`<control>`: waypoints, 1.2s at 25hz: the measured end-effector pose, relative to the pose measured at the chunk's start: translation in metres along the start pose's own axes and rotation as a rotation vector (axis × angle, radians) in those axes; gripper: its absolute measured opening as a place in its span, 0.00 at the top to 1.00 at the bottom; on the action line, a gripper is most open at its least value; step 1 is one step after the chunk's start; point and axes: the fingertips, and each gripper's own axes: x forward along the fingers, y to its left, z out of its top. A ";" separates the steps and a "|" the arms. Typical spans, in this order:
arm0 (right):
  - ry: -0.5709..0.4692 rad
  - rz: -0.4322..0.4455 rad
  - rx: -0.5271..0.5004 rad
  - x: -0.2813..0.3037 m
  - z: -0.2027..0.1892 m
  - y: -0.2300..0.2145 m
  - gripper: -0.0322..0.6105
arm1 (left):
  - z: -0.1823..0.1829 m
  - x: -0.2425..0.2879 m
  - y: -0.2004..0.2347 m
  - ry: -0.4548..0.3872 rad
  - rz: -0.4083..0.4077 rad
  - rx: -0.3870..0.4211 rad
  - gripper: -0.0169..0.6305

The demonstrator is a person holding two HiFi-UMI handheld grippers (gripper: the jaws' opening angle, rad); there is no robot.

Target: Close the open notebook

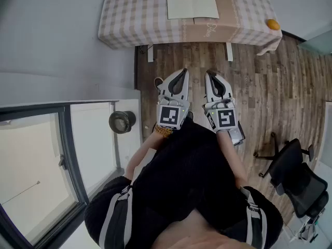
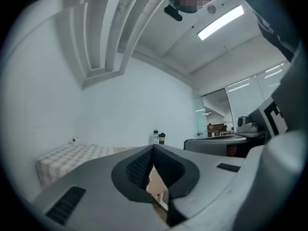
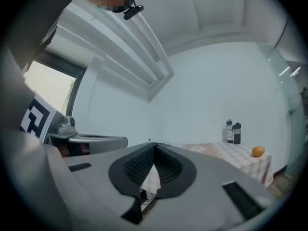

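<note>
A: Head view, looking steeply down. The open notebook with pale cream pages (image 1: 192, 5) lies flat on the table with the beige-and-white checked cloth (image 1: 129, 14). It sits close to the near edge, well apart from both tools.

B: And how is it lying?

A: Spread wide. The long axis runs left to right across the table, and the spine crease points straight away from the person, one page on either side.

B: The grippers?

A: The grey left gripper (image 1: 182, 72) and the grey right gripper (image 1: 209, 73) hang side by side over the brown wood-plank floor (image 1: 259, 87). They are level, tips aimed at the table. In each gripper view the dark ribbed pads (image 2: 139, 167) meet at the tip, so both pairs of jaws are closed with nothing between them.

B: Anything else on the cloth?

A: A small round orange fruit (image 1: 273, 24) at the right corner. The right gripper view shows two dark-capped bottles (image 3: 233, 131) further back. A black wheeled office chair (image 1: 298, 180) stands on the floor, lower right.
</note>
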 end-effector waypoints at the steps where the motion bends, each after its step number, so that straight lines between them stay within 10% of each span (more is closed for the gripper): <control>1: -0.006 0.001 0.007 0.001 0.000 0.000 0.94 | -0.001 0.000 0.002 0.002 0.001 0.001 0.96; 30: 0.054 0.050 0.051 0.110 -0.014 -0.023 0.94 | -0.006 0.082 0.071 0.038 0.004 -0.002 0.96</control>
